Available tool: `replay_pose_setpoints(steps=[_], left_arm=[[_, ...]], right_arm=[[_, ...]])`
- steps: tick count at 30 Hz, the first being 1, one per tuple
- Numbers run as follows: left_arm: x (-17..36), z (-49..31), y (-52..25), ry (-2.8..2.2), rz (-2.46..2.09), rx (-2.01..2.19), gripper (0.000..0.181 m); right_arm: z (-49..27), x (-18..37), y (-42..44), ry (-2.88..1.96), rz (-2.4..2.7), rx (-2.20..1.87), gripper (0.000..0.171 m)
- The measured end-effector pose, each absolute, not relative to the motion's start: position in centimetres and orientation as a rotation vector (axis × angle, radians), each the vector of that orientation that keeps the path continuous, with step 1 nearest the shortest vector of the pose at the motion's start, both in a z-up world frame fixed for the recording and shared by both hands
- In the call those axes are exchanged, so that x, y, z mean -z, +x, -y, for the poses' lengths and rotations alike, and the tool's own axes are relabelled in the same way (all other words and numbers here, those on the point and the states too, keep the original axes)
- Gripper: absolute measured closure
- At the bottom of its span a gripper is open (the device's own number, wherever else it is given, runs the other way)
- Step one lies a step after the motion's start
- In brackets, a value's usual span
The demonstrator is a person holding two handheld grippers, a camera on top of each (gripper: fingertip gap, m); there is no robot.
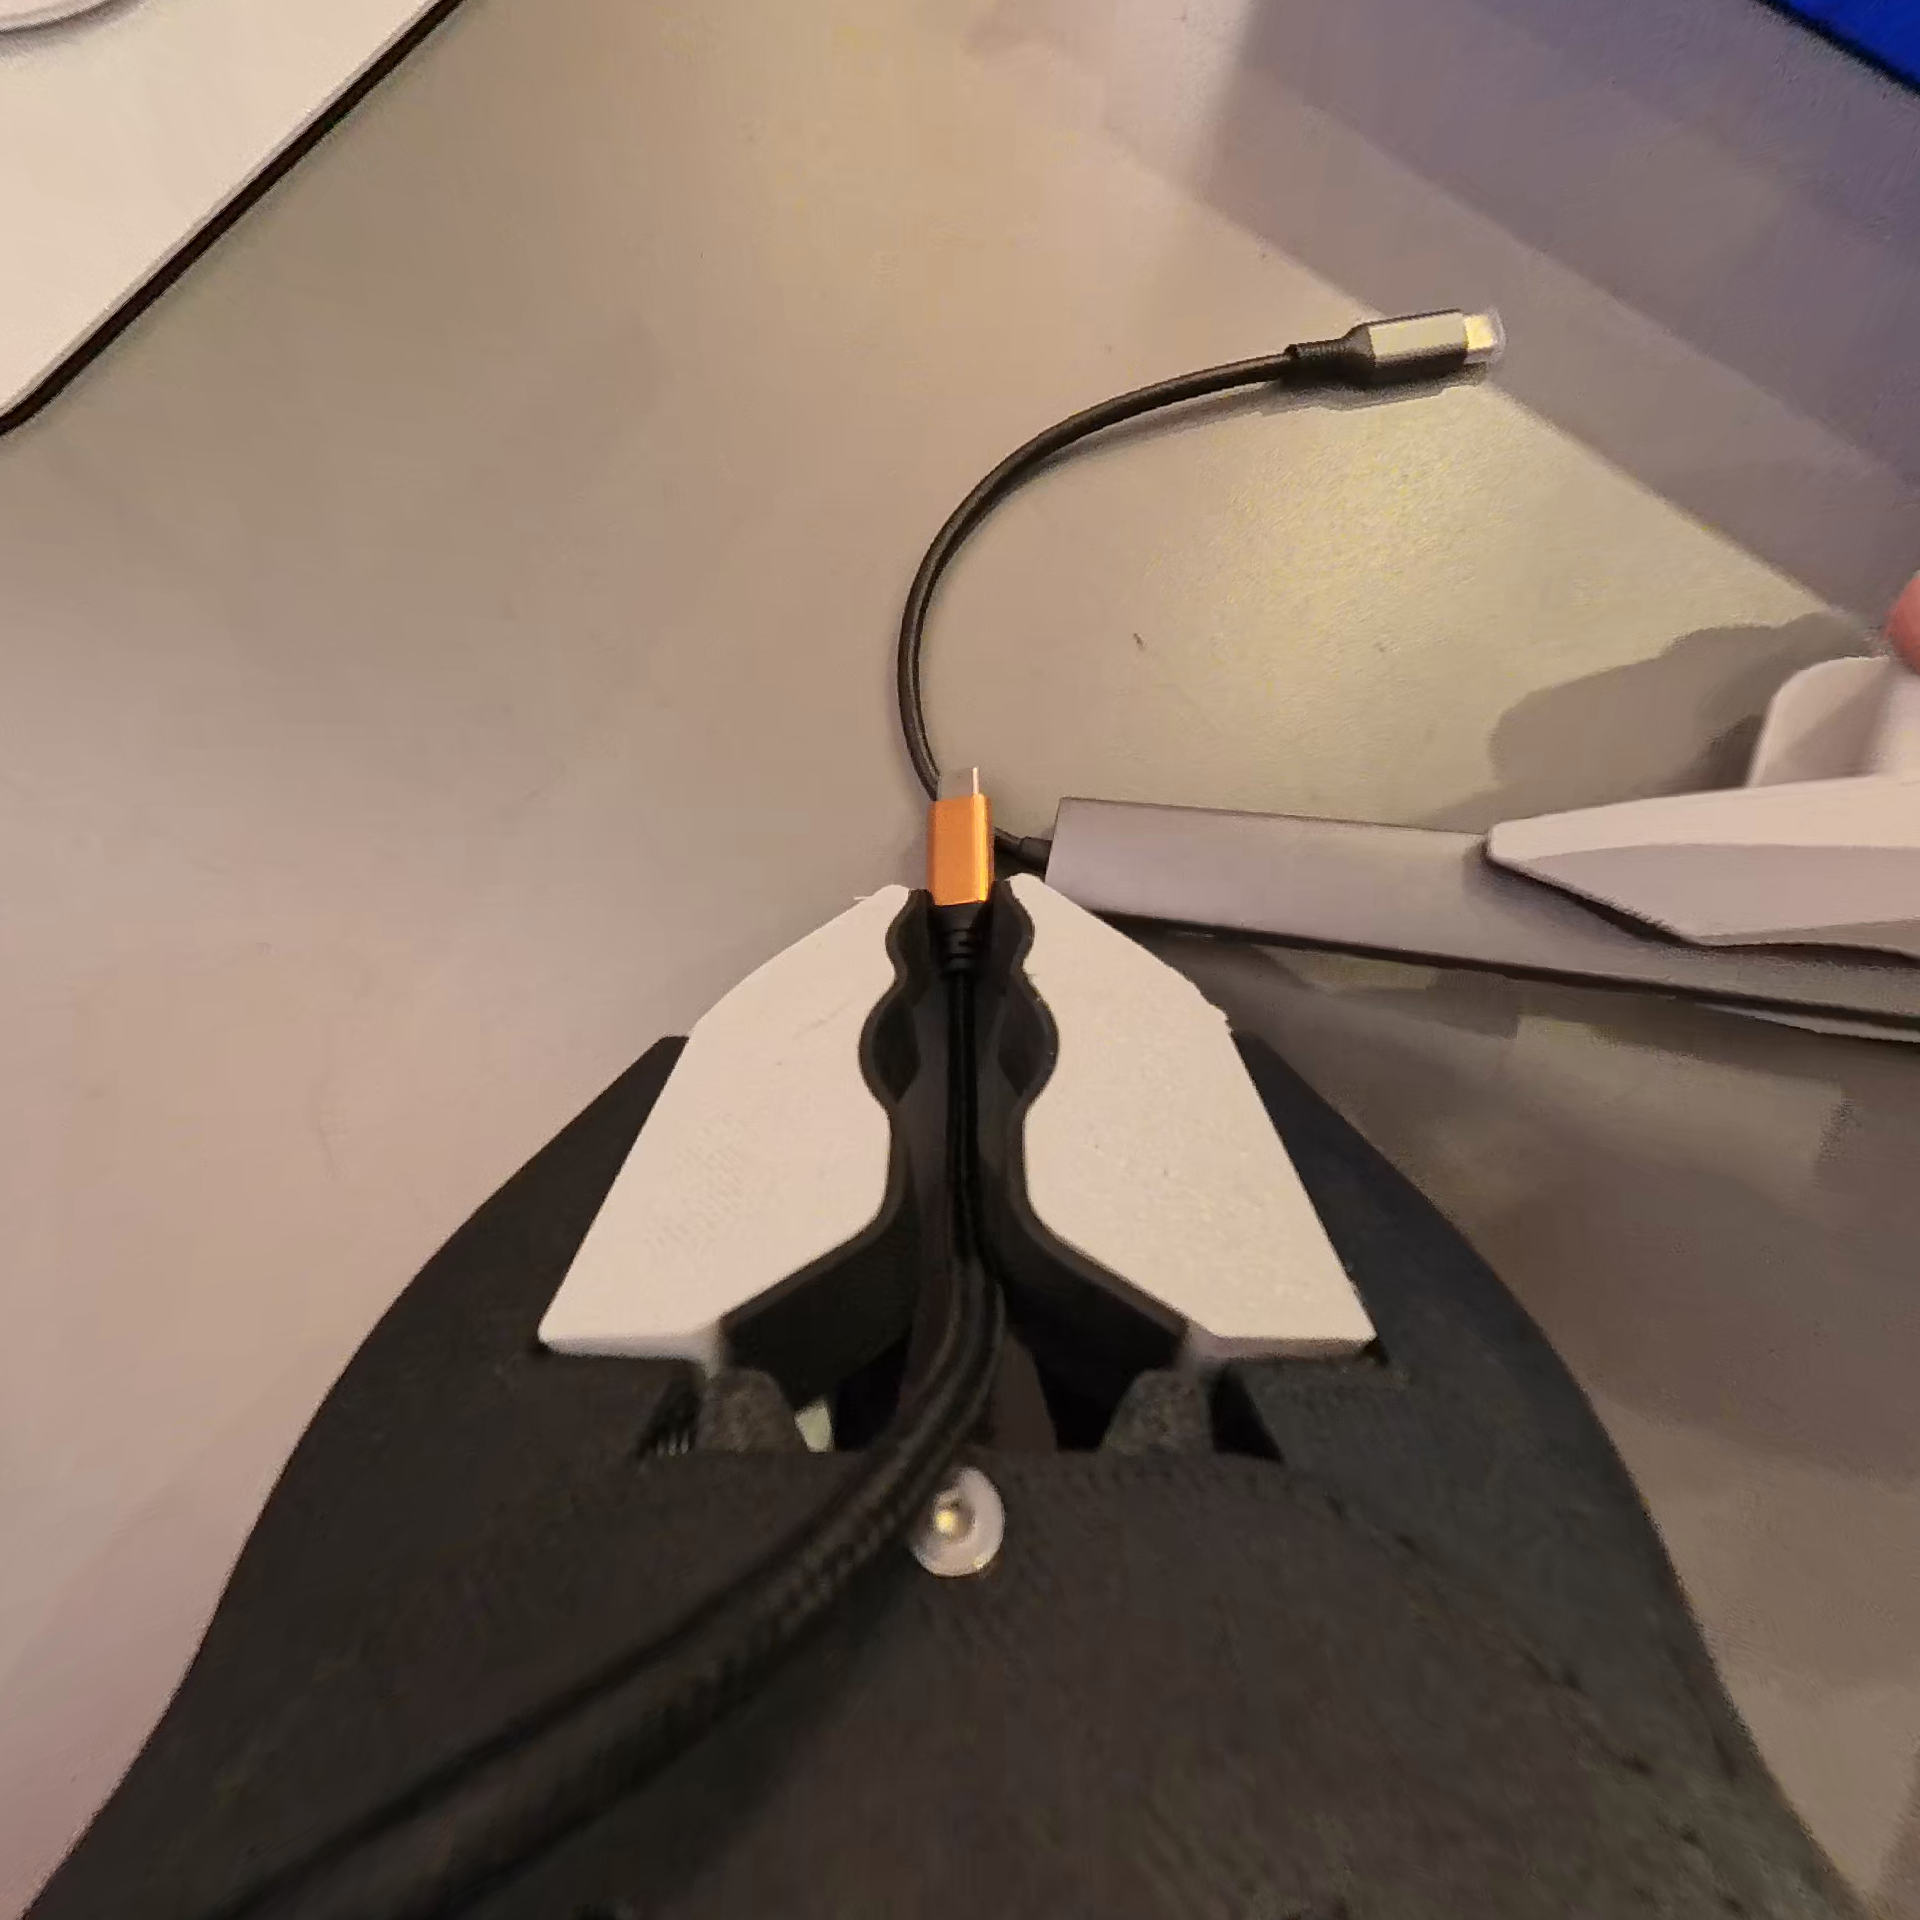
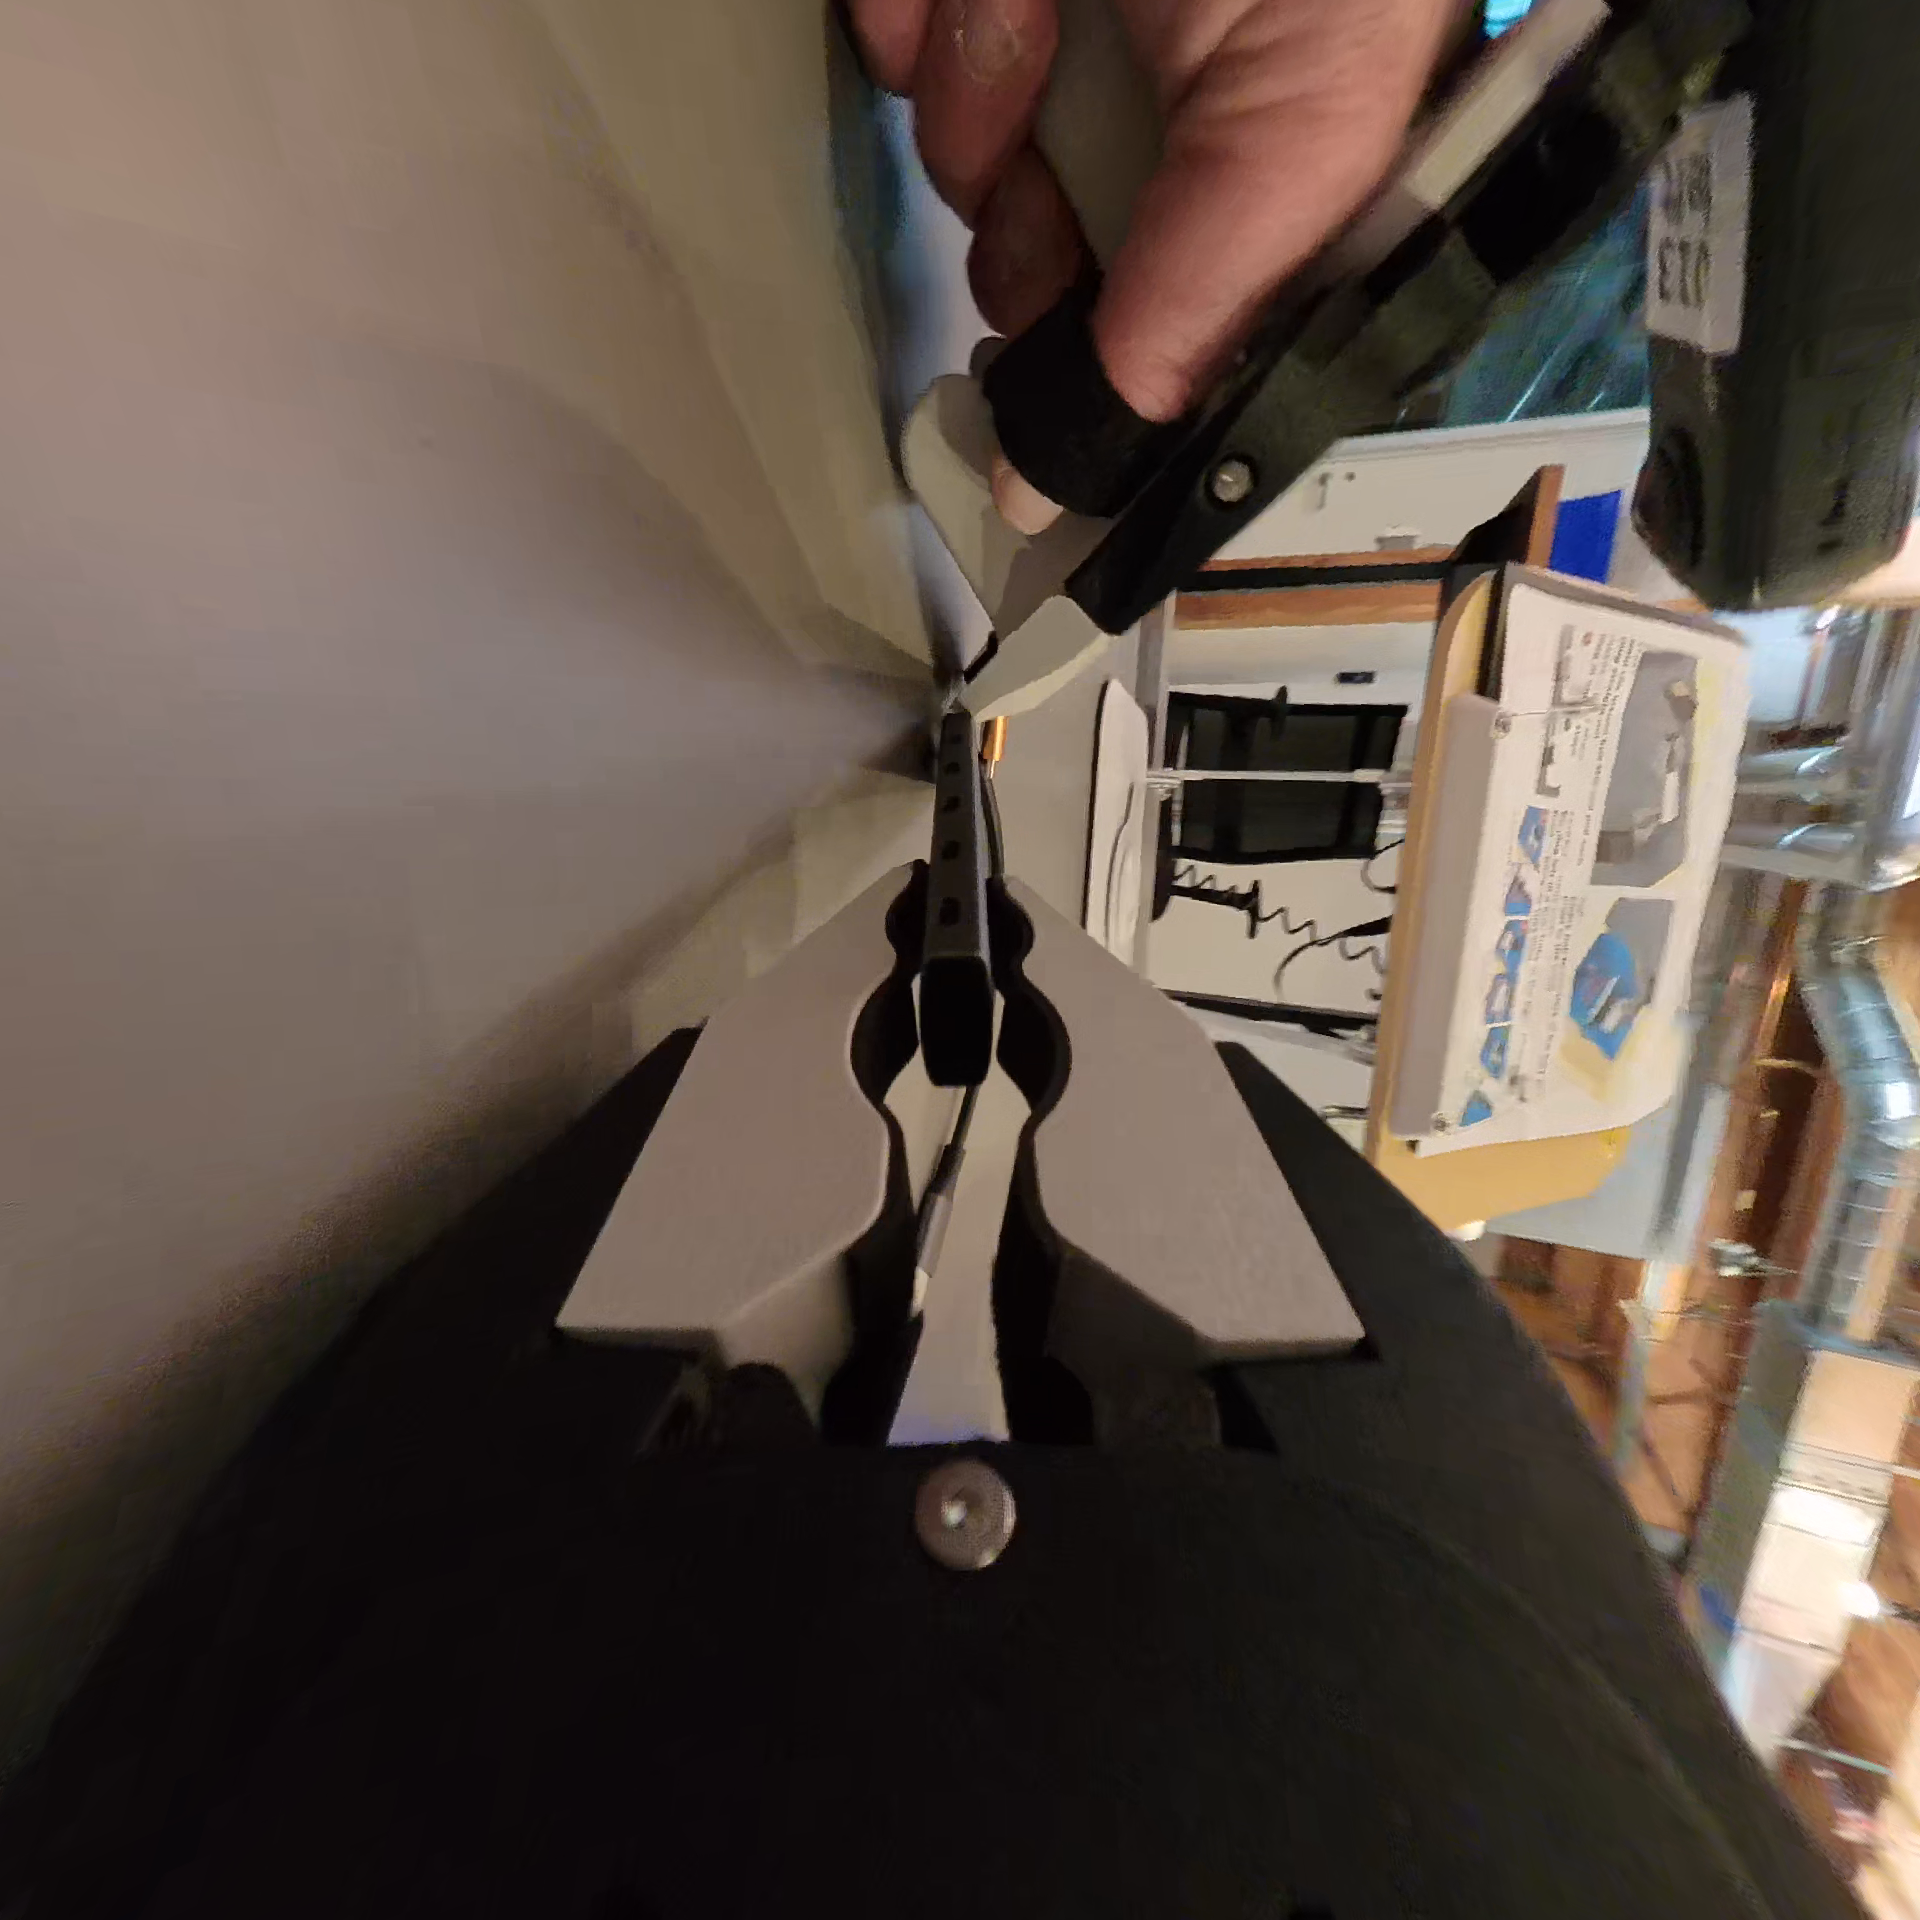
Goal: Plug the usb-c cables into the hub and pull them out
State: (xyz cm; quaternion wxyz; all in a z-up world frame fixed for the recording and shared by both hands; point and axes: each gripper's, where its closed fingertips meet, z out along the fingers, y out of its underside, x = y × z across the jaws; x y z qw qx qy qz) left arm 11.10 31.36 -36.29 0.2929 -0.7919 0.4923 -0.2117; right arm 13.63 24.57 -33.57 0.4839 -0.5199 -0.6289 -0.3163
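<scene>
**Orange plug held beside the grey hub**

The left gripper (image 1: pixel 957 896) is squeezed tight around a black braided cable with a shiny orange metal plug (image 1: pixel 959 850). The plug sticks out past the white fingertips (image 1: pixel 1049 914), and its small silver tip is bare, not inside anything. It sits just beside the near end of the flat grey metal hub (image 1: pixel 1247 868), close to where the hub's own thin black cord (image 1: pixel 940 582) comes out.

That cord bends in a curve across the pale grey table (image 1: pixel 468 675) and ends in a grey plug (image 1: pixel 1423 345) lying loose toward the far right corner.

The right gripper (image 2: pixel 954 902) is clenched on the hub (image 2: pixel 956 883), pinching its thin sides, with one short end poking back between the fingers. A row of small holes runs along the hub's edge. A hand (image 2: pixel 1101 187) holds the left gripper's handle.
</scene>
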Motion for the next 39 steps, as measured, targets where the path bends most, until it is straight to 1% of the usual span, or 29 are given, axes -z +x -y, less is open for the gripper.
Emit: replay_pose_setpoints(steps=[3,6,9,13,15,19,30,39], left_arm=[[34.9,-31.8,11.1,-2.057,-1.233,0.593,0.17],[31.5,-31.5,11.0,-1.992,-1.1,0.694,0.17],[27.9,-29.5,11.4,-1.886,-1.063,0.818,0.17],[25.4,-26.5,12.2,-1.808,-1.114,0.89,0.17],[24.8,-25.3,12.7,-1.771,-1.184,0.85,0.17],[24.1,-23.6,13.5,-1.742,-1.312,0.732,0.17],[24.8,-22.2,14.2,-1.777,-1.556,0.528,0.17],[23.8,-21.7,15.0,-1.752,-1.565,0.562,0.171]], right_arm=[[-25.0,32.2,14.3,-1.331,1.473,0.724,0.165],[-25.4,30.4,15.2,-1.384,1.395,0.668,0.165],[-25.7,28.1,16.2,-1.404,1.314,0.62,0.165],[-25.3,26.1,16.3,-1.402,1.285,0.528,0.165],[-25.0,25.2,16.2,-1.417,1.257,0.47,0.165],[-24.9,24.2,16.5,-1.408,1.257,0.501,0.165],[-24.7,23.9,16.2,-1.328,1.361,0.675,0.165],[-24.8,24.2,16.7,-1.349,1.342,0.647,0.165]])
